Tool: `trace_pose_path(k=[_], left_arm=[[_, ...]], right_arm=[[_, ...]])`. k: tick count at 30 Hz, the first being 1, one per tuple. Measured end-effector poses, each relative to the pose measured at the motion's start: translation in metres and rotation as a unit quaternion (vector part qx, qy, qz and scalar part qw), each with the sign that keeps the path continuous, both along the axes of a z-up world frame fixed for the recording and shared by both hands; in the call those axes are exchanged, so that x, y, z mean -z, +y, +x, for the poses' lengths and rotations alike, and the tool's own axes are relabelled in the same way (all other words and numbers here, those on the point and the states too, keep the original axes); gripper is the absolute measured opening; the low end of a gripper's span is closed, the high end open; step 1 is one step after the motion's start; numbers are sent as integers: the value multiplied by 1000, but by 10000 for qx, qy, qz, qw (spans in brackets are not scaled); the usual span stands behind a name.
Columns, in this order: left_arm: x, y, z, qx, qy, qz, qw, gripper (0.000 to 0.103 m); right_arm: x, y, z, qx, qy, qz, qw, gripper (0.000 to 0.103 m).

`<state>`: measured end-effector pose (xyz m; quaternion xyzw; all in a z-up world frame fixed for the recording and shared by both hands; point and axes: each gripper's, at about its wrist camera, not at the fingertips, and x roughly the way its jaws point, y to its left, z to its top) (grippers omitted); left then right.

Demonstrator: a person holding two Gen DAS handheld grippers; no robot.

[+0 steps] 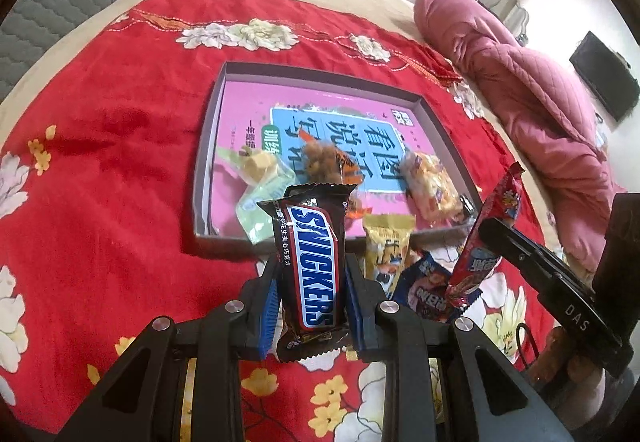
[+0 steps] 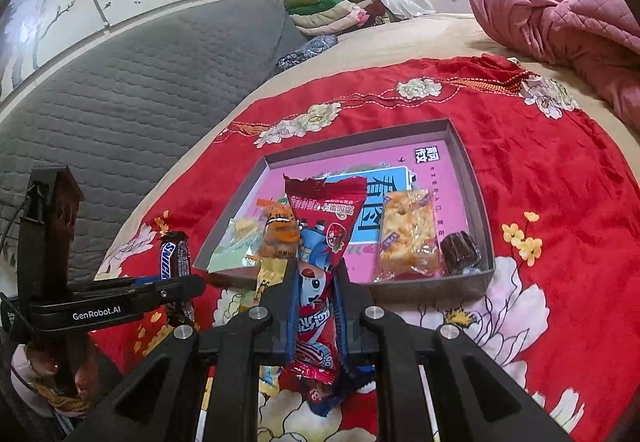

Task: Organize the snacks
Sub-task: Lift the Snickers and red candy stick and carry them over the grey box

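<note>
Four wrapped snacks already along near edge of shallow grey cardboard box (image 2: 472,177) on bed; brown Snickers bar (image 1: 314,270) clamped in left jaws, red cone-shaped packet (image 2: 320,242) in right jaws, yellow sachet (image 1: 386,250) and blue packet (image 1: 424,290) left on red floral cloth (image 1: 120,201).

Left gripper (image 1: 310,274): angled steeply downward; jaws nearly closed, the blue pads (image 1: 269,312) pressed against both sides of a Snickers bar (image 1: 312,266), which is held upright between the fingers with its top above the fingertips.

Right gripper (image 2: 316,282): angled downward less steeply; jaws fully closed on a red snack packet (image 2: 320,242), which is clamped between the fingers, its wide end protruding beyond the fingertips.

Hand (image 2: 48,378): seen below the left gripper's body, wrapped around the handle.
</note>
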<state>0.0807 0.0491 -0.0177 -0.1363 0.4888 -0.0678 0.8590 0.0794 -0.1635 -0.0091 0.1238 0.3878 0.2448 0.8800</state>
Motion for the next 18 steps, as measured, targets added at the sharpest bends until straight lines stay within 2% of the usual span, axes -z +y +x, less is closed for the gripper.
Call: trace_pose_path(k=[18], left_arm=[[-5, 3, 10, -56, -133, -6, 9999, 30]], right_arm=[[-7, 7, 15, 146, -102, -46, 9998, 15]])
